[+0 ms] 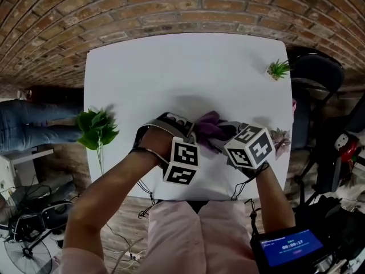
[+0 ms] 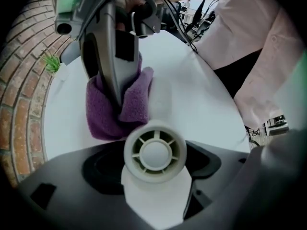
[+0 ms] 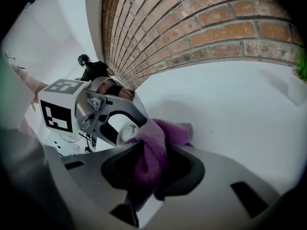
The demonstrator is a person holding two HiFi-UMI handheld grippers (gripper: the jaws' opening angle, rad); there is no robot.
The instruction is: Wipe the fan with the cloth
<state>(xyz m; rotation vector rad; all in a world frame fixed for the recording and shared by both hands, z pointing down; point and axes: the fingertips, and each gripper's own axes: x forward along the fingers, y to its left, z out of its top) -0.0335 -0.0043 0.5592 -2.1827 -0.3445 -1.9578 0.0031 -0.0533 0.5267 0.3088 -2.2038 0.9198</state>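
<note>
A small white fan (image 2: 154,152) with a round grilled head is clamped by its handle in my left gripper (image 2: 153,181). My right gripper (image 3: 148,176) is shut on a purple cloth (image 3: 154,155), which is pressed against the fan head (image 3: 124,133). In the head view both grippers meet over the front of the white table (image 1: 171,67). There the left gripper (image 1: 194,133) and the right gripper (image 1: 221,138) flank the cloth (image 1: 210,125), and the fan is hidden. The left gripper view shows the cloth (image 2: 115,109) hanging from the right gripper's fingers (image 2: 115,56), just behind the fan.
A leafy green sprig (image 1: 97,129) sits at the table's left edge. A small potted plant (image 1: 278,69) stands at the far right corner, and a succulent (image 1: 280,137) at the right edge. A brick wall runs behind; a black chair (image 1: 316,73) stands to the right.
</note>
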